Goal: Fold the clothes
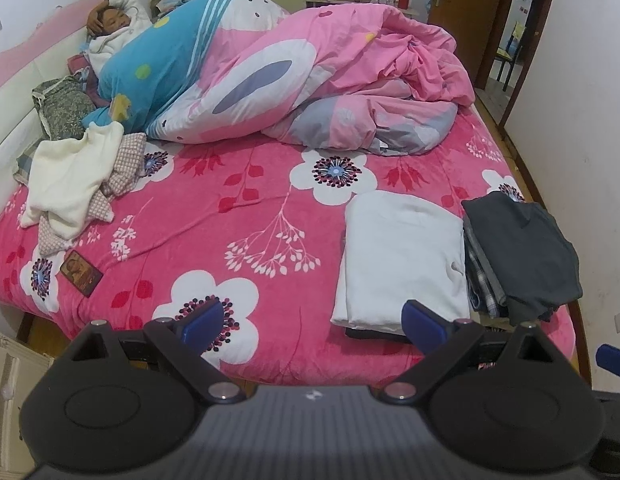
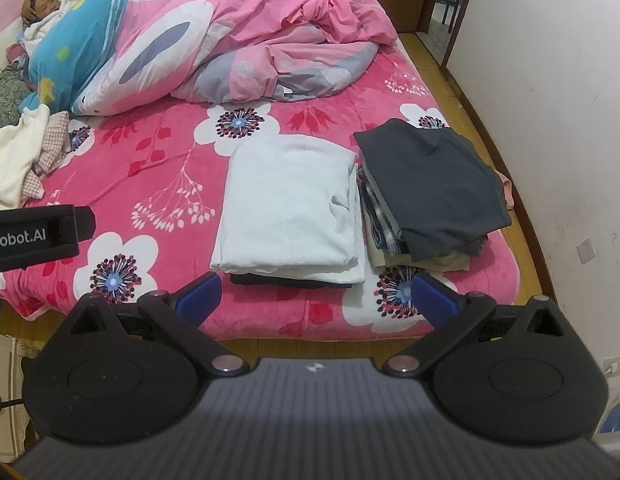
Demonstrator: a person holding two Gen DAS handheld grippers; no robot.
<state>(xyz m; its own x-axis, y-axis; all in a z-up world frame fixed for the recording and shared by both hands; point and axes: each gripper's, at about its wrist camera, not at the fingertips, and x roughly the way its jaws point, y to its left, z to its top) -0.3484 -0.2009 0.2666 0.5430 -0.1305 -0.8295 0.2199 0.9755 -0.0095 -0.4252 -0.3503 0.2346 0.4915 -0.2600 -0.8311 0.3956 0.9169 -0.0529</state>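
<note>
My left hand-held gripper and right hand-held gripper hang released, empty; a quilt bulks at twelve o'clock, unfolded clothes at ten on the bed.

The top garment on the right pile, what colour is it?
Dark grey garment, clearest in the right wrist view.

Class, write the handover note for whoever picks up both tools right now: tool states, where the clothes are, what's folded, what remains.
Left tool: open, empty, held short of the bed's near edge.
Right tool: open, empty, likewise.
Done: folded white garment lies on a dark one near the front edge; beside it, on its right, a stack topped by a dark grey garment.
Left: the unfolded cream garment and checked cloth heaped at the far left.
</note>
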